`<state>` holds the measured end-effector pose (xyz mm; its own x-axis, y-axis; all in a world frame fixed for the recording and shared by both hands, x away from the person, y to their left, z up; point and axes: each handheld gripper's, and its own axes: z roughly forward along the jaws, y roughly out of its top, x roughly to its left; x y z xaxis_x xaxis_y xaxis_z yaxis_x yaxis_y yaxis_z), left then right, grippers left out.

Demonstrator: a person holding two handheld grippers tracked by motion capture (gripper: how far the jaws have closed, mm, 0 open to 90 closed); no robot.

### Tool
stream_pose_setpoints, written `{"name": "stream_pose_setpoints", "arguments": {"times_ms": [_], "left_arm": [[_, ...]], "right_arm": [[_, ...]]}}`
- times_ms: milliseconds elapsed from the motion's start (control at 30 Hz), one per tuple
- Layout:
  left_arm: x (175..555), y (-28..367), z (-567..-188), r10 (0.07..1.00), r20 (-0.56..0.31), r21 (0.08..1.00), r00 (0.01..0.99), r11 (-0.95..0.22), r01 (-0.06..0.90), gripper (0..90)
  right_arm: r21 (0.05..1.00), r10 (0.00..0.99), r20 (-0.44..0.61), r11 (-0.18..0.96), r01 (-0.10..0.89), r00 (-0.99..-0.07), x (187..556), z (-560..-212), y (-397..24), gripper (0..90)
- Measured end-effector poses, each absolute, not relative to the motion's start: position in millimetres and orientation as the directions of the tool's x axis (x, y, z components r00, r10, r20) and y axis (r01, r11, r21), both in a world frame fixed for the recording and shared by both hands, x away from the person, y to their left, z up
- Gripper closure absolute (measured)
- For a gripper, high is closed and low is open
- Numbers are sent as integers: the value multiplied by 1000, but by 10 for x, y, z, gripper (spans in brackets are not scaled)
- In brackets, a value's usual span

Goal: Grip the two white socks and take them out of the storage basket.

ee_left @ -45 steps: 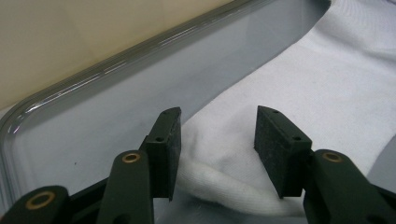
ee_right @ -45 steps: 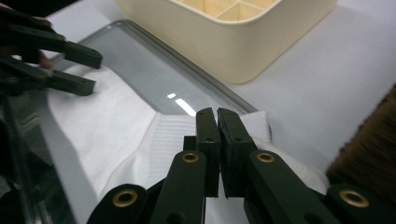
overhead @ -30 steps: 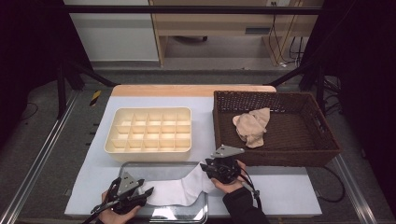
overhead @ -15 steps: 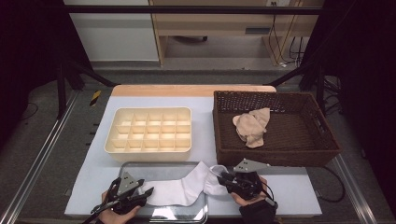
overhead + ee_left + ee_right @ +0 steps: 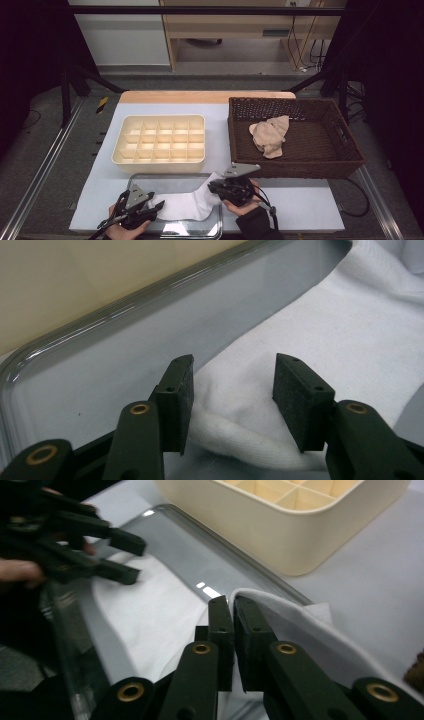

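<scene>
My right gripper has just closed its jaws on the cuff of the white sock lying across the metal tray at the bench's near edge. My left gripper stands open astride the toe. Pulling now could slip that thin pinch or drag the tray.

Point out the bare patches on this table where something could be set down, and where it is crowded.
Free: the pale table cover right of the metal tray, in front of the brown wicker basket; also the strip behind the cream divided box. Crowded: the tray, where the white sock lies between the left gripper and right gripper.
</scene>
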<state>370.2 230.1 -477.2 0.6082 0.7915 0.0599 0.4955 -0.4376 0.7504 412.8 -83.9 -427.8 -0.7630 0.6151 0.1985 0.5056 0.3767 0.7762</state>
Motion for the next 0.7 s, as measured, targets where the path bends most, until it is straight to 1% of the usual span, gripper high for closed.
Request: {"name": "stream_pose_setpoints", "arguments": {"times_ms": [100, 167, 233, 333, 500, 600, 700], "left_arm": [[3703, 2303, -4772, 791, 60, 750, 609, -438, 495, 498], [3703, 2303, -4772, 791, 59, 751, 609, -438, 495, 498], [3705, 2305, -4773, 790, 58, 750, 610, -437, 496, 497], [3705, 2305, -4773, 791, 58, 750, 610, -437, 496, 497], [3704, 2305, -4773, 791, 58, 751, 609, -436, 496, 497], [3705, 2305, -4773, 791, 57, 751, 609, -436, 496, 497], [3705, 2306, -4773, 791, 58, 750, 609, -437, 496, 497]], "right_arm": [[764, 659, 160, 389, 515, -735, 4288, -4385, -672, 801], [758, 684, 143, 389, 524, -715, 4363, -4458, -623, 744], [757, 692, 138, 387, 526, -708, 4399, -4493, -608, 679], [783, 677, 155, 359, 507, -719, 4376, -4433, -650, 641], [833, 677, 170, 289, 471, -716, 4290, -4225, -838, 643], [843, 703, 113, 305, 442, -702, 4227, -4156, -979, 682], [842, 715, 102, 308, 442, -692, 4136, -4149, -1109, 705]]}}
